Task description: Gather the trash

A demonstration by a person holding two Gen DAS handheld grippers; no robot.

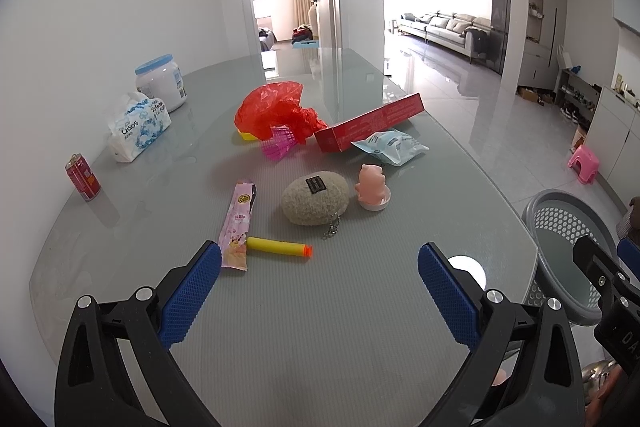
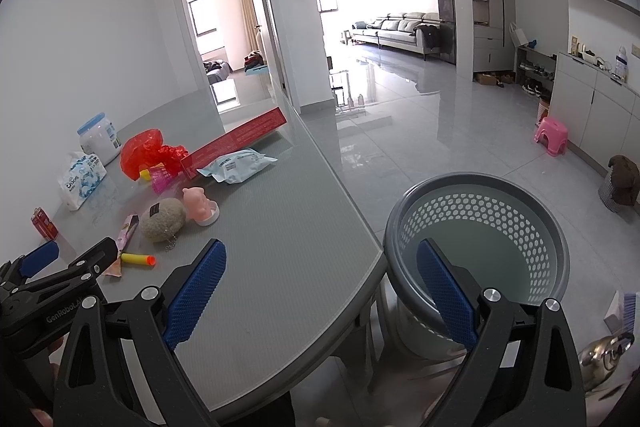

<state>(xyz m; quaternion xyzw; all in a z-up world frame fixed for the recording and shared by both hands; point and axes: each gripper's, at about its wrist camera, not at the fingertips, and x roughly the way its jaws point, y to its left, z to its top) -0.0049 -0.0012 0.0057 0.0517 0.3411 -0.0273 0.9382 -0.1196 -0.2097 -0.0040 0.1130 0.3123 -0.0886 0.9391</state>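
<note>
right now my left gripper (image 1: 320, 267) hangs over the near part of the grey table (image 1: 320, 347), its 2 blue-padded fingers (image 1: 192, 291) spread wide with nothing between them. just ahead of it a yellow foam dart (image 1: 278, 246) with an orange tip lies flat, touching the lower end of a pink wrapper (image 1: 237, 225). beyond those sit a fuzzy beige pouch (image 1: 315, 199) with a small chain and, just beside it, a pink pig toy (image 1: 372, 187) in a white dish. farther back i see a crumpled red plastic bag (image 1: 276, 107), a pink shuttlecock (image 1: 280, 143) against it, a long red box (image 1: 368, 123) and a pale blue packet (image 1: 390, 143) leaning on that box. along the left edge stand a red can (image 1: 83, 179), a tissue pack (image 1: 138, 127) and a white jar (image 1: 160, 83) with a blue lid. my right gripper (image 2: 320, 275) is also wide open and holds nothing, hovering across the table's rounded corner and the grey perforated basket (image 2: 480, 195) that stands on the floor just beside the table, looking empty inside.
</note>
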